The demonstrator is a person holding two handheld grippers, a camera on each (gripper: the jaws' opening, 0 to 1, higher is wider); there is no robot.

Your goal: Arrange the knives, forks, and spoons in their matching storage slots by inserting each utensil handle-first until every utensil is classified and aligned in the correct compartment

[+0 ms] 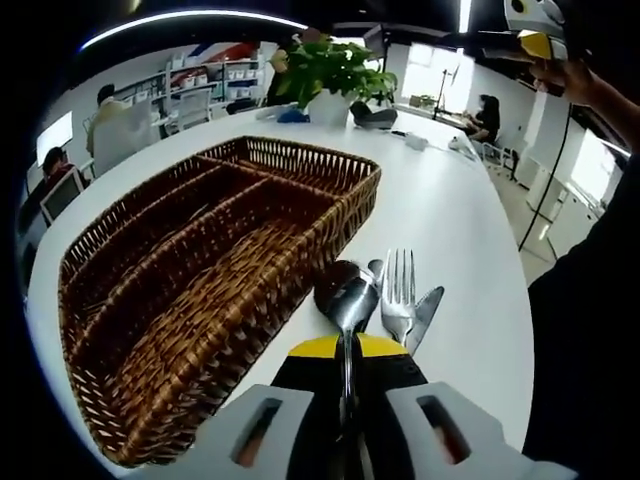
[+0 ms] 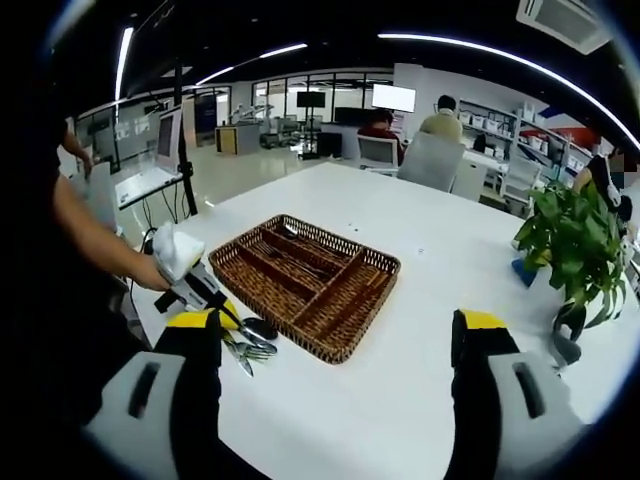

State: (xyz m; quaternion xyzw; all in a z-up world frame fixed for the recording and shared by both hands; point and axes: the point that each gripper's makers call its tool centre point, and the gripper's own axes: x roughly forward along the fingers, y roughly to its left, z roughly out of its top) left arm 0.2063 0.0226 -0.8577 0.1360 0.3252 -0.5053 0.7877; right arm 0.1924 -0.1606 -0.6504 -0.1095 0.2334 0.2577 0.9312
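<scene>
White table [image 1: 455, 215]: spoon [image 1: 346, 292] between left hand-held gripper [image 1: 350, 418] jaws.

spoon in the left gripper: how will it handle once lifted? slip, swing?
The spoon looks like polished metal, so probably slick and rigid; it may slide between the left gripper's jaws. The grip seems to be on the thin handle with the bowl far out front, so it could pivot downward. It lies against the fork and may drag it.

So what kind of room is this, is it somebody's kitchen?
Probably not a kitchen; it looks like an open office or lab. The wicker tray sits on a big white table, people sit at computer monitors in the back, and long strip lights run across the ceiling.
</scene>
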